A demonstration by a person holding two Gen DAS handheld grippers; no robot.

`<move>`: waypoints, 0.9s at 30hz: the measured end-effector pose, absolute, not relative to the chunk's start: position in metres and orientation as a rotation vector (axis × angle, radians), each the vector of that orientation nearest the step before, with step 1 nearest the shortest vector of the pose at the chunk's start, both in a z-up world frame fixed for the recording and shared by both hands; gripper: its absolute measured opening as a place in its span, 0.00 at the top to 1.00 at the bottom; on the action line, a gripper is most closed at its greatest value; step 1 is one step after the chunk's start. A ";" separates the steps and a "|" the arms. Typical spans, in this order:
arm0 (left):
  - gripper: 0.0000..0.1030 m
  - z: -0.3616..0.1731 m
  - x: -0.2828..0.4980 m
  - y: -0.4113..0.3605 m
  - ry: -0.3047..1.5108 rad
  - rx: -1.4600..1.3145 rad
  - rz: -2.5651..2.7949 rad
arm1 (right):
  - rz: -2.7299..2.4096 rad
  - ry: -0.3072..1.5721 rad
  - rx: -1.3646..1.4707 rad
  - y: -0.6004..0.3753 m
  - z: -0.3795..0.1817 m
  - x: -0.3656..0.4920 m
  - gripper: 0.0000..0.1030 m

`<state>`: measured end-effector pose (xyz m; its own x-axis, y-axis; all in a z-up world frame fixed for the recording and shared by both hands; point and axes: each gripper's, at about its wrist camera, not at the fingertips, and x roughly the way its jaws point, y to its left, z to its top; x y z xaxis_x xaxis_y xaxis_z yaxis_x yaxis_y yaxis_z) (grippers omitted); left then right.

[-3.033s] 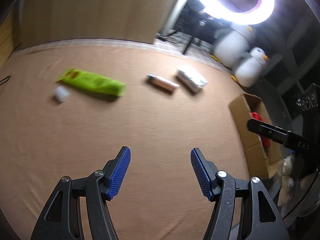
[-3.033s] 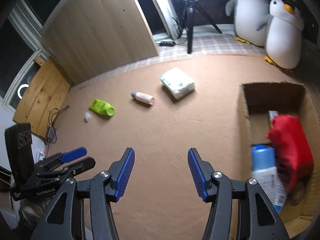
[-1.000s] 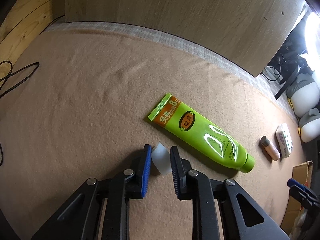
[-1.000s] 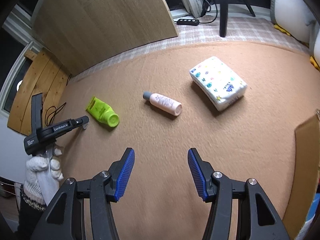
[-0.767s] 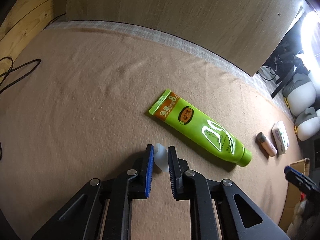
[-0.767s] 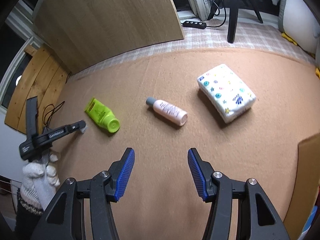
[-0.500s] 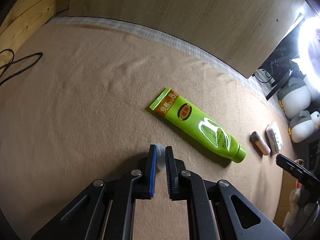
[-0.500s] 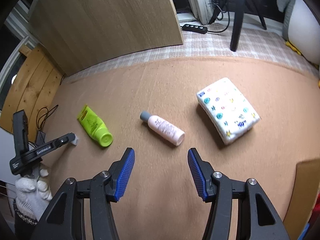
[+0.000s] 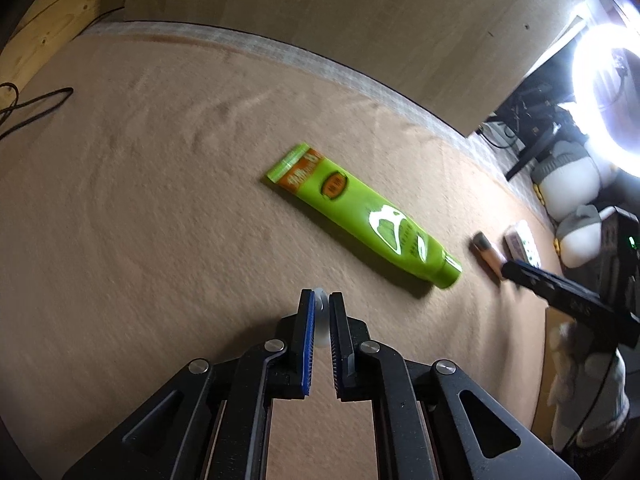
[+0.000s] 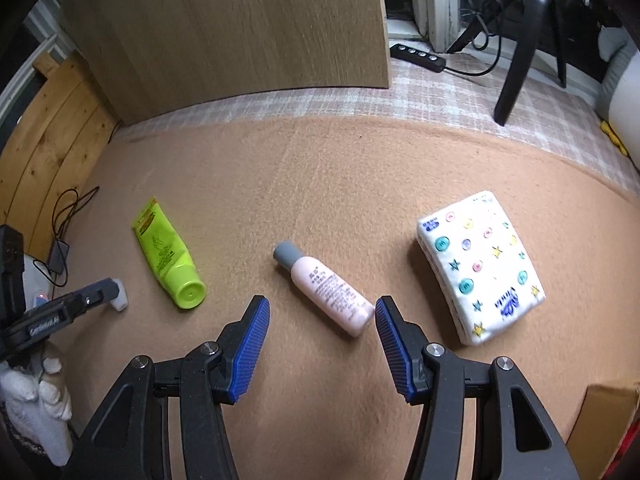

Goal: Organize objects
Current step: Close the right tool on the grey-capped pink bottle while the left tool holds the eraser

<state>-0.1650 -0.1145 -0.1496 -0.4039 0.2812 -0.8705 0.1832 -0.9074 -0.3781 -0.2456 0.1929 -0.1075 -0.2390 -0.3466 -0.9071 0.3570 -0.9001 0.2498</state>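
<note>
My left gripper (image 9: pixel 319 300) is shut on a small white bottle (image 9: pixel 320 314), pinched between its blue pads just above the tan blanket; the same bottle (image 10: pixel 119 299) shows at the left gripper's tip in the right wrist view. A green tube (image 9: pixel 362 215) lies flat beyond it, also visible as the green tube (image 10: pixel 166 254). My right gripper (image 10: pixel 322 312) stands open above the blanket, its fingertips either side of the near end of a pink bottle with a grey cap (image 10: pixel 325 288), not touching it. A white tissue pack (image 10: pixel 480 276) lies to the right.
A wooden board (image 10: pixel 240 20) leans at the back. A cardboard box corner (image 10: pixel 604 428) sits at the lower right. Cables (image 10: pixel 68 216) lie at the left edge, a tripod leg (image 10: pixel 516 76) and power strip (image 10: pixel 418 56) behind. Plush penguins (image 9: pixel 572 176) and a ring light (image 9: pixel 608 100) stand far right.
The left pads closed fully on the small white bottle and it rose slightly off the blanket. The right gripper, still open, moved forward and down toward the pink bottle.
</note>
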 end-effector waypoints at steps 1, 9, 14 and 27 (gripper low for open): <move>0.93 -0.150 -0.162 -0.111 -0.662 -1.678 2.484 | -2.170 0.016 1.589 0.191 -0.108 -0.247 0.50; 0.93 -0.151 -0.146 -0.089 -0.644 -1.675 2.419 | -2.147 0.093 1.596 0.182 -0.113 -0.252 0.50; 0.93 -0.149 -0.141 -0.080 -0.641 -1.672 2.397 | -2.126 0.228 1.558 0.170 -0.110 -0.251 0.50; 0.93 -0.147 -0.130 -0.044 -0.591 -1.663 2.327 | -2.088 0.195 1.591 0.166 -0.119 -0.250 0.81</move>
<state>-0.1296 -0.0441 -0.1475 -0.3351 0.4026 -0.8518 0.0527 -0.8947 -0.4436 -0.2495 0.1657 -0.1187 -0.1891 -0.3029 -0.9341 0.4703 -0.8630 0.1846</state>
